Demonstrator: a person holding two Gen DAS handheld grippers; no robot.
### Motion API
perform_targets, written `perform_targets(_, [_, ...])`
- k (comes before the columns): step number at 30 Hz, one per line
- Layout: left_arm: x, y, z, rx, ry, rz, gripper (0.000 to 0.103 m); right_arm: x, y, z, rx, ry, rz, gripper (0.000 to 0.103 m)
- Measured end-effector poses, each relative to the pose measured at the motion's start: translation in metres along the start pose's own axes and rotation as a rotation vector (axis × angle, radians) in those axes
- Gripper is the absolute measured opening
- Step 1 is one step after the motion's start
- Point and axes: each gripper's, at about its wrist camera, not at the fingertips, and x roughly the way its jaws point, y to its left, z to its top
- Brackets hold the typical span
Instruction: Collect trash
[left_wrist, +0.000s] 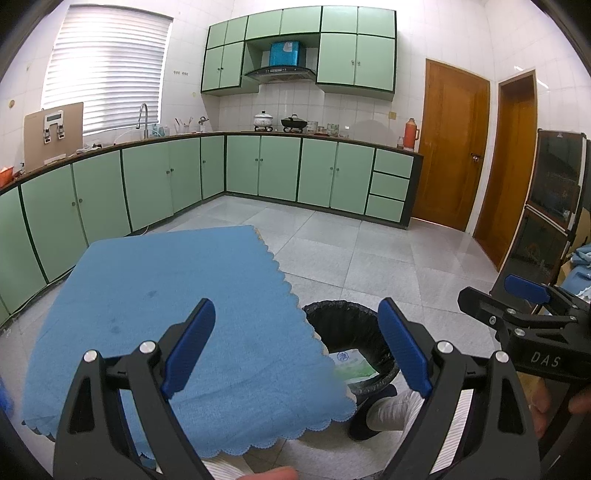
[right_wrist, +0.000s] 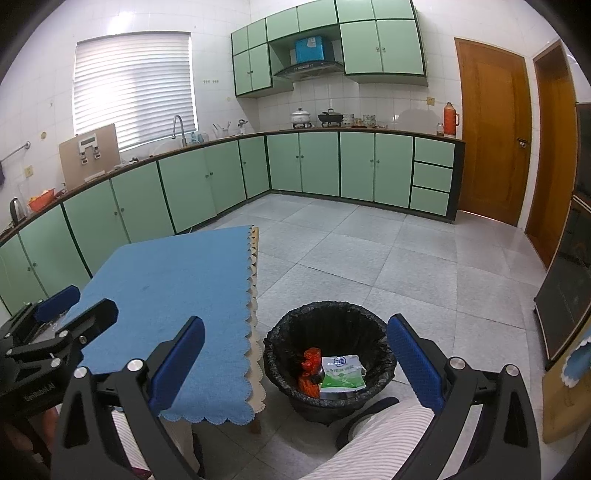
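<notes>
A black-lined trash bin (right_wrist: 330, 397) stands on the floor beside the table's right edge; it also shows in the left wrist view (left_wrist: 384, 354). Inside lie a green and white packet (right_wrist: 342, 373) and a red wrapper (right_wrist: 309, 371). The packet also shows in the left wrist view (left_wrist: 352, 365). My left gripper (left_wrist: 297, 347) is open and empty, above the table's right edge near the bin. My right gripper (right_wrist: 295, 360) is open and empty above the bin. The table wears a blue cloth (right_wrist: 173, 284) with nothing seen on it.
Green kitchen cabinets (right_wrist: 207, 184) run along the left and far walls. Two wooden doors (right_wrist: 491, 129) stand at the right. A dark glass cabinet (left_wrist: 554, 206) stands at the far right. The person's striped trouser legs and dark shoe (right_wrist: 373, 410) are beside the bin.
</notes>
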Motion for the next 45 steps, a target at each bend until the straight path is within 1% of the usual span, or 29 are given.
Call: perform_targets(45, [0.0024, 0.0047, -0.0021, 0.001, 0.005, 0.004, 0.087, 0.0058, 0.0009, 0.0009, -0.003, 0.005, 0.006, 0.097])
